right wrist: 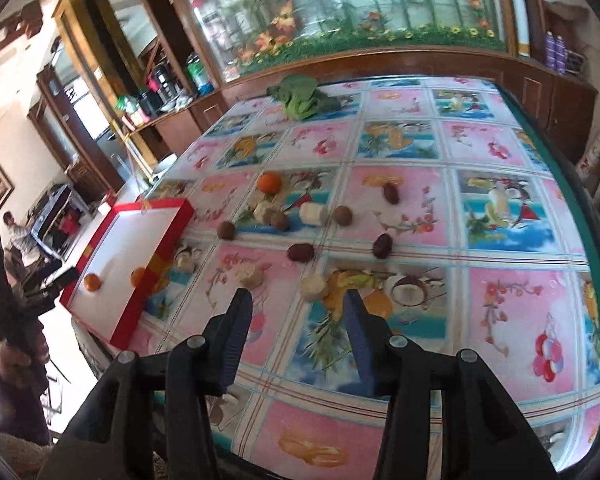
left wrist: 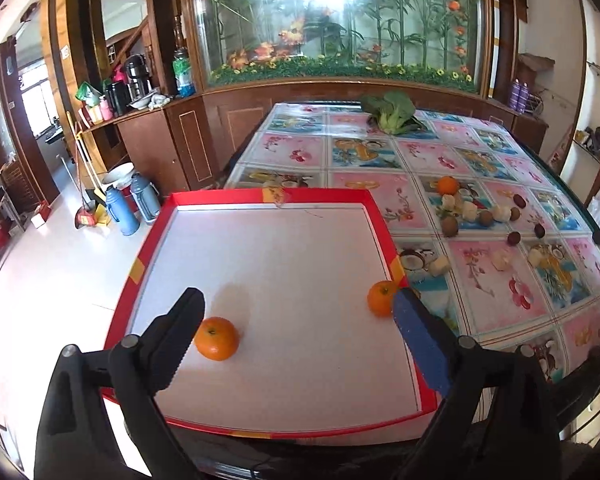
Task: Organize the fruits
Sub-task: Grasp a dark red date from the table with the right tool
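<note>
My left gripper (left wrist: 300, 308) hung wide over the tray (left wrist: 256, 194) at the bench's left edge, two oranges (left wrist: 217, 338) loose inside. My right gripper (right wrist: 298, 304) stood part-open, empty; the scattered fruit (right wrist: 300, 252) looked slightly blurred.

Red-rimmed tray (left wrist: 172, 216), white floor: two oranges, one (left wrist: 217, 338) beside the left finger of the wide-open left gripper (left wrist: 300, 312), one (left wrist: 382, 298) at the right rim. Patterned tablecloth (left wrist: 364, 152): third orange (left wrist: 447, 185), scattered brown and pale fruit pieces, leafy greens (left wrist: 392, 112) at far edge.
</note>
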{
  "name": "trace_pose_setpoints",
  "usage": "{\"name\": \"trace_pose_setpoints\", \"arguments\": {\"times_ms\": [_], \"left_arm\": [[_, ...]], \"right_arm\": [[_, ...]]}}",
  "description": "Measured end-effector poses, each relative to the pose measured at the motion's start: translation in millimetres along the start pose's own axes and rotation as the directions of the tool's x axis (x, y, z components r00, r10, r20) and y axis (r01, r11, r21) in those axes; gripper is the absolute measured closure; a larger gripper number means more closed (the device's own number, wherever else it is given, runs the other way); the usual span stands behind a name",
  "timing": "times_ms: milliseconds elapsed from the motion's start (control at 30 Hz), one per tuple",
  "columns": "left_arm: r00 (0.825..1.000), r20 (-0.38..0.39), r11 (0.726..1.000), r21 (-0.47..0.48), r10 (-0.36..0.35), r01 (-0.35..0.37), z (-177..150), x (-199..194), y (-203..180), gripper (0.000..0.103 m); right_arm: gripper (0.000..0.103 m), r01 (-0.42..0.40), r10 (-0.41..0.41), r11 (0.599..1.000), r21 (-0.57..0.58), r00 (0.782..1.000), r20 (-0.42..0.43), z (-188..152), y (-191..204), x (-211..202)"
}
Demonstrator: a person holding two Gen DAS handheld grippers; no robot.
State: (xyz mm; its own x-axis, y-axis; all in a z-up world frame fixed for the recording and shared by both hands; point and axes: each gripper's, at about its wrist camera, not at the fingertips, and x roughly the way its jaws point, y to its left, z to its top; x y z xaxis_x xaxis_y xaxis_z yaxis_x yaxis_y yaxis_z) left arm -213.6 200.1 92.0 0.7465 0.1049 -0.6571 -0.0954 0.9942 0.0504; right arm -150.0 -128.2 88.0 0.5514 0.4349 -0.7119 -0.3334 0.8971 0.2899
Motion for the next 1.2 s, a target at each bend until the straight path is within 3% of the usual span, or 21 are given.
{"name": "trace_pose_setpoints", "arguments": {"times_ms": [367, 500, 633, 733, 867, 1000, 1067, 1100, 1200], "left_arm": [[0.992, 0.029, 0.987, 0.097, 0.123, -0.125, -21, -25, 47, 0.008], [0.998, 0.055, 0.990, 0.143, 0.013, -0.021, -23, -36, 23, 0.008], [0.986, 0.084, 0.961, 0.248, -0.144, 0.119, -18, -34, -38, 0.006], [0.975, 0.030, 0.932, 0.302, -0.218, 0.199, -15, -18, -86, 0.004], [0.951, -0.062, 0.910, 0.278, -0.302, 0.307, -15, -2, -119, 0.004], [0.957, -0.084, 0.920, 0.265, -0.277, 0.289, -19, 3, -123, 0.004], [0.963, -0.088, 0.932, 0.243, -0.255, 0.269, -17, 5, -116, 0.004], [0.966, -0.086, 0.938, 0.232, -0.242, 0.256, -15, 6, -111, 0.004], [0.973, -0.083, 0.953, 0.202, -0.213, 0.226, -10, 8, -98, 0.004]], "right_arm": [[0.056, 0.108, -0.113, 0.990, -0.085, 0.992, -0.057, -55, -22, -42], [0.056, 0.136, -0.147, 0.986, -0.094, 0.981, -0.125, -87, -32, -59], [0.056, 0.118, -0.129, 0.990, -0.084, 0.980, -0.153, -108, -34, -65], [0.056, 0.063, -0.068, 0.997, -0.042, 0.987, -0.143, -112, -34, -59], [0.056, -0.016, 0.011, 0.999, -0.032, 0.987, -0.158, -111, -26, -42], [0.057, -0.012, -0.003, 0.998, -0.069, 0.978, -0.209, -111, -18, -23], [0.066, 0.006, -0.029, 0.994, -0.109, 0.977, -0.212, -110, -14, -23], [0.075, 0.022, -0.047, 0.993, -0.117, 0.974, -0.220, -109, -15, -22], [0.078, 0.048, -0.084, 0.987, -0.156, 0.969, -0.233, -107, -18, -22]]}}
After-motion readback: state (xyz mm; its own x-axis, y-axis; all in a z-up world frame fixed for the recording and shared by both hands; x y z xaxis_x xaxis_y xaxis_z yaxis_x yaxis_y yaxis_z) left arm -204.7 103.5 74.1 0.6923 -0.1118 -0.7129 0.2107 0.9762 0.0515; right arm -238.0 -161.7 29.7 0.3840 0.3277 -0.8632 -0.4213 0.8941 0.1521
